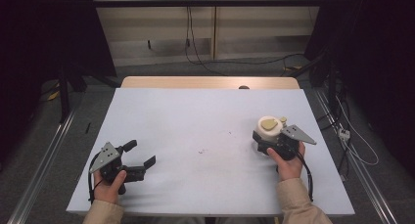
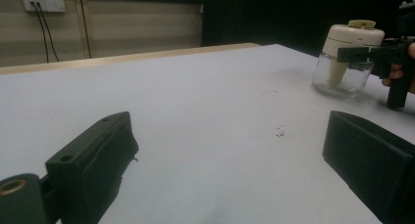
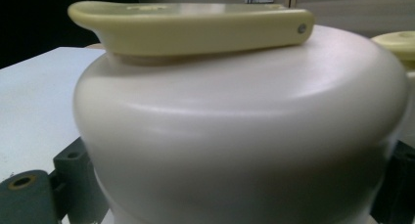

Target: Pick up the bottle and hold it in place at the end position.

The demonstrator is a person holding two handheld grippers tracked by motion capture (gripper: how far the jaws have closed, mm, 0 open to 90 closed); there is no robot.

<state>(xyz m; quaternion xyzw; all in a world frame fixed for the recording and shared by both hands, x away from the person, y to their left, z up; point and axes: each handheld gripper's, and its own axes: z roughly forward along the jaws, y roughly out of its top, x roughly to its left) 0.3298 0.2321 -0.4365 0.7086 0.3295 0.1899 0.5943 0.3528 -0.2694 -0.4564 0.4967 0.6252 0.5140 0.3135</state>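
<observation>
Cream lid (image 3: 235, 136) of glass jar (image 2: 342, 75) sits between right gripper (image 1: 274, 145) jaws, apparently clamped, at 3 o'clock on tabletop (image 1: 195, 131). Left gripper (image 1: 136, 160) idles at 8 o'clock, jaws spread, empty. Grasp looks made; lifting or opening remains.

The jar (image 1: 268, 134) stands upright at the right side of the table. It has a clear glass bottom, a big cream lid (image 3: 240, 131) and a flat yellow handle (image 3: 195, 28) on top.

Left tongs (image 1: 139, 153) resting low, jaws spread wide, right tongs (image 1: 268, 138) clamped, both hand-held.
</observation>
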